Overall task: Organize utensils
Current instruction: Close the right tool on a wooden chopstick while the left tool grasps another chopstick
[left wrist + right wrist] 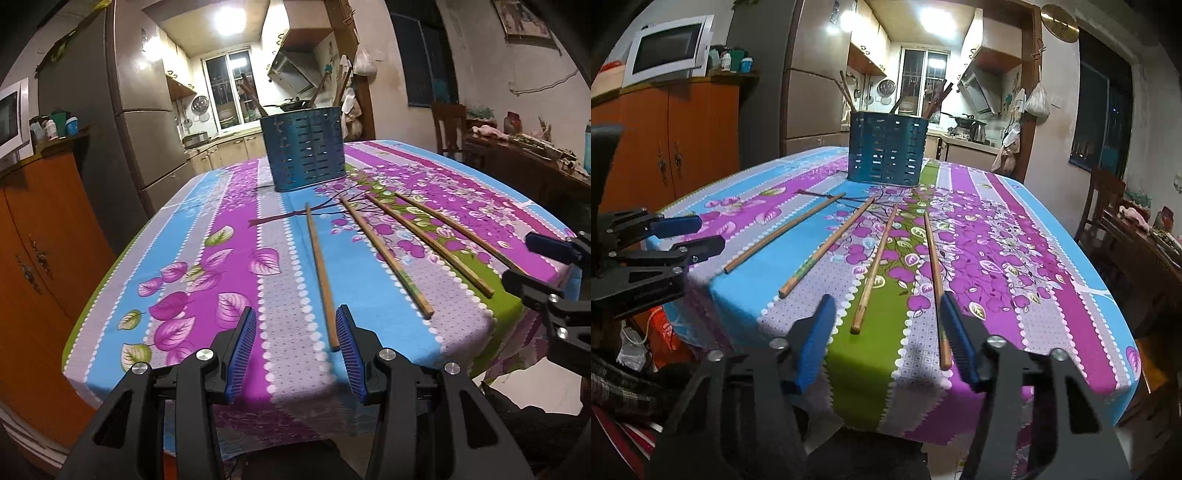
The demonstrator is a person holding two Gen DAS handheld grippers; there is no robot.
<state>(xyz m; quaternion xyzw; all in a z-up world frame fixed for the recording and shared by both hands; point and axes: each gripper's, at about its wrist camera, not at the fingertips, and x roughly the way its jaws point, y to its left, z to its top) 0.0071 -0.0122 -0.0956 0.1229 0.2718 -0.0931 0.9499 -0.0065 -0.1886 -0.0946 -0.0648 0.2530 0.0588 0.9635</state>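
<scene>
Left gripper (295, 350): jaws apart, nothing clamped. The near end of the leftmost chopstick (320, 273) lies between the blue pads, close to the right-hand pad; I cannot tell whether it touches. Judged a line-up for a pinch at the butt end.

Right gripper (886, 339): jaws apart, not gripping. The rightmost chopstick (934, 284) runs just beside the right-hand pad, its near end inside the gap; contact cannot be confirmed. The near end of the third chopstick (875, 266) also falls within the gap, towards its middle.

Reason for approach: each gripper points down and forward along its stick, so closing should catch the thick end while the tip stays aimed at the holder. This is a judgement.

Chopsticks on cloth: four, fanned, tips converging far towards the holder, butts spread near the table edge. The second chopstick (827, 245) carries a green printed band near its butt; the others are plain brown wood, slender and tapered.

Utensil holder (887, 147): blue slotted metal caddy, upright, far centre of the table, well apart from both grippers. Several sticks already stand in it, leaning outward.

Tablecloth (192, 229): striped purple, blue and green floral print, draped over the near edge.

Risk: thin round sticks may roll or pivot when pinched at one end.
</scene>
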